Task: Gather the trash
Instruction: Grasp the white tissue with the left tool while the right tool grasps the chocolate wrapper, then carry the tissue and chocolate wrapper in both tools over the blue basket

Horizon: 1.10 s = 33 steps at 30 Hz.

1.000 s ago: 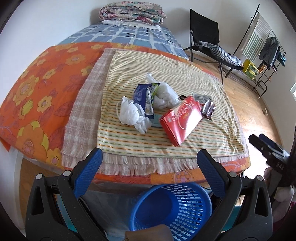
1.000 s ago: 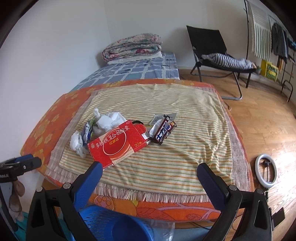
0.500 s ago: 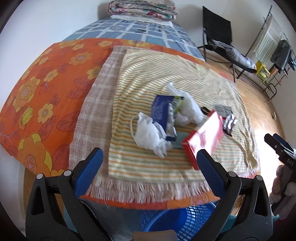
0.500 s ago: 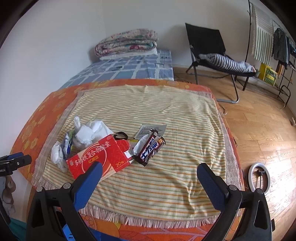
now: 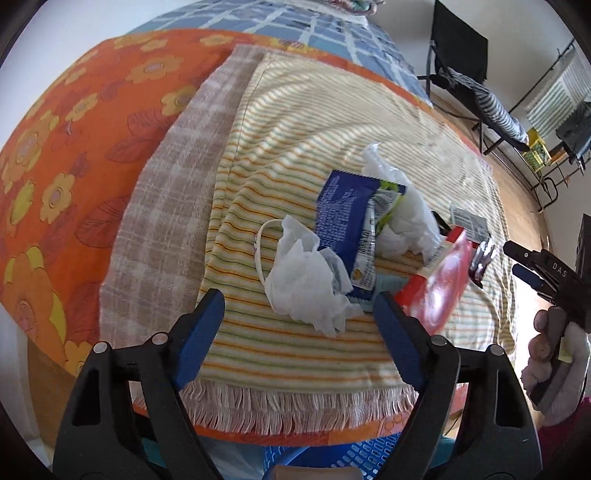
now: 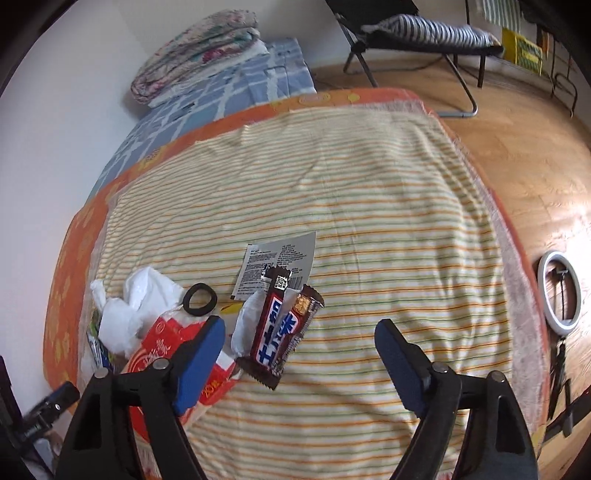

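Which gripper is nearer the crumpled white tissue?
Left. The left gripper, jaws closing with nothing between them, hovers right at the crumpled white tissue; the right gripper is over the candy wrapper, farther off.

Striped cloth (image 6: 369, 192) mid-frame; folded quilt (image 6: 195, 55) upper left; black chair (image 6: 417, 33) top; ring light (image 6: 559, 295) right edge.

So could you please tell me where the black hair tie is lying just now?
In the right wrist view, the black hair tie lies left of centre on the striped cloth, between the crumpled white tissue and the chocolate bar wrapper.
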Available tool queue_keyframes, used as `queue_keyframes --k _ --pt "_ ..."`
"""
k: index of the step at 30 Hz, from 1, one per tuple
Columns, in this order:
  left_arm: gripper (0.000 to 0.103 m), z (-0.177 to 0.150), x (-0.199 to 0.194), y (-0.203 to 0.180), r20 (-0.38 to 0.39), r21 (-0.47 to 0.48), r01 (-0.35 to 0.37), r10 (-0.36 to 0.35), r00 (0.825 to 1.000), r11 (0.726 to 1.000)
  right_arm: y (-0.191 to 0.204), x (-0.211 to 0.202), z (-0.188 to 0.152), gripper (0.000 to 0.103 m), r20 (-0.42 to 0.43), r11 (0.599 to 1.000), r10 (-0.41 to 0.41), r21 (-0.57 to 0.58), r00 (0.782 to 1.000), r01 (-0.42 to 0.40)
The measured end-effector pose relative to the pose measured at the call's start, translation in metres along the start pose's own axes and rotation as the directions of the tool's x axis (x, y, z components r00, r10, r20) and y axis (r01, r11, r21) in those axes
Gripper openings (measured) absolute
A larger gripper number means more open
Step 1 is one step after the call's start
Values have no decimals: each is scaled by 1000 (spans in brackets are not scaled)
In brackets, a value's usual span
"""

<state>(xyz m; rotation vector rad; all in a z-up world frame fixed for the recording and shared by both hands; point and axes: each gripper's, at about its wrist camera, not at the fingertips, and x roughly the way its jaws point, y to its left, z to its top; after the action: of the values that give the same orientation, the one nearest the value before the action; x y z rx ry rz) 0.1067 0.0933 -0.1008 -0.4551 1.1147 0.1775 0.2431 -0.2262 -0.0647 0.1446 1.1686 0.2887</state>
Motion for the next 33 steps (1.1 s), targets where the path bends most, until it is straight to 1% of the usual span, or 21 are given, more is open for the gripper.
queue_keyframes --k 5,9,10,12,14,16,19,20,21,23,25,27,29,33 --pt "79 6 15 2 -35 -31 18 -19 999 999 6 22 4 78 -44 999 9 38 999 -7" --pt "78 12 21 5 -31 -57 21 -23 999 998 14 32 5 77 -61 999 -5 36 998 7" --pt "76 14 23 5 -32 -62 23 -25 999 998 15 35 6 75 -63 999 -9 34 998 11" --pt "68 16 28 5 -44 -75 32 -36 998 997 17 39 7 72 -69 999 -6 41 998 8" --pt "66 16 32 5 -57 -79 40 -45 997 996 18 43 9 69 -73 999 1 50 997 3" --pt "61 17 37 3 -68 -75 42 -47 997 996 19 45 10 66 -74 999 -3 48 997 7" --pt "50 17 39 1 -75 -61 26 -30 997 998 24 49 12 56 -76 999 -14 28 997 16" --pt "43 17 40 1 -75 -57 22 -26 997 998 24 49 12 53 -76 1000 -18 22 997 20" --pt "40 18 40 2 -75 -55 19 -23 997 998 24 50 12 52 -76 1000 -22 19 997 23" --pt "39 18 39 5 -73 -67 22 -27 997 998 21 49 10 51 -76 999 -22 22 997 24" --pt "37 17 38 10 -74 -77 30 -35 997 997 18 48 9 46 -74 999 -31 26 997 33" --pt "35 16 36 13 -71 -78 28 -34 997 997 13 46 6 44 -72 999 -29 33 997 31" --pt "35 15 34 15 -68 -83 29 -34 997 996 9 44 5 40 -72 999 -16 43 997 19" --pt "34 15 29 16 -54 -76 30 -34 998 997 1 37 3 37 -62 998 -3 56 998 6"
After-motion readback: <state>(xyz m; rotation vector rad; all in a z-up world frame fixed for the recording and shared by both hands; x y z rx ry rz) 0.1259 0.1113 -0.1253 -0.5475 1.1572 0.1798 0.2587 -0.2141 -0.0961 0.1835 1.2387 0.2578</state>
